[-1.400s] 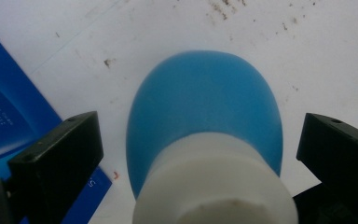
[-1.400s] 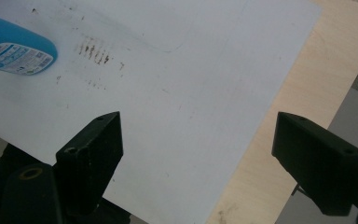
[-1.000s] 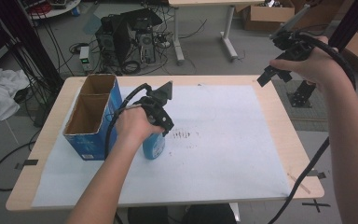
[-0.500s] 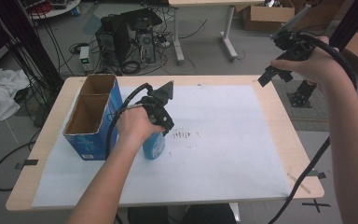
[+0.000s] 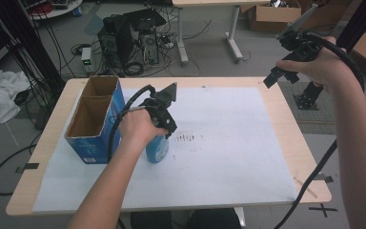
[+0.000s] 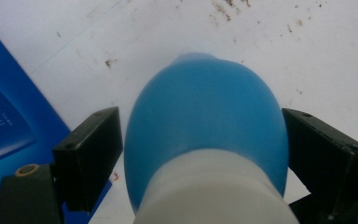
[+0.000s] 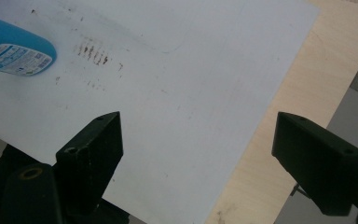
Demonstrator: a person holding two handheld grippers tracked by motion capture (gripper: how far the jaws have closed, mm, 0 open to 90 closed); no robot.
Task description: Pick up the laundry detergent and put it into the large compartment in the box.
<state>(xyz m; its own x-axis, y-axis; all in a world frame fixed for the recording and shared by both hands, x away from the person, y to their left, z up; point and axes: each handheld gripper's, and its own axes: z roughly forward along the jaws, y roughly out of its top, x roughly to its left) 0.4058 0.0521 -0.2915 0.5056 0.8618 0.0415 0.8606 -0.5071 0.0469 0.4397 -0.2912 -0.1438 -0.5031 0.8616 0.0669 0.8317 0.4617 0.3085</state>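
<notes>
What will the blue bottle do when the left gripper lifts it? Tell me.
The blue bottle bulges round and smooth between the closing left gripper, so it may slip up or down. The right pad looks in contact; the left shows a sliver of gap. It looks like plastic, probably light, and may tip against the box.

blue carton (image 5: 93,125): open-topped, table left | white paper (image 5: 228,143): stained | table (image 5: 286,119)
</notes>
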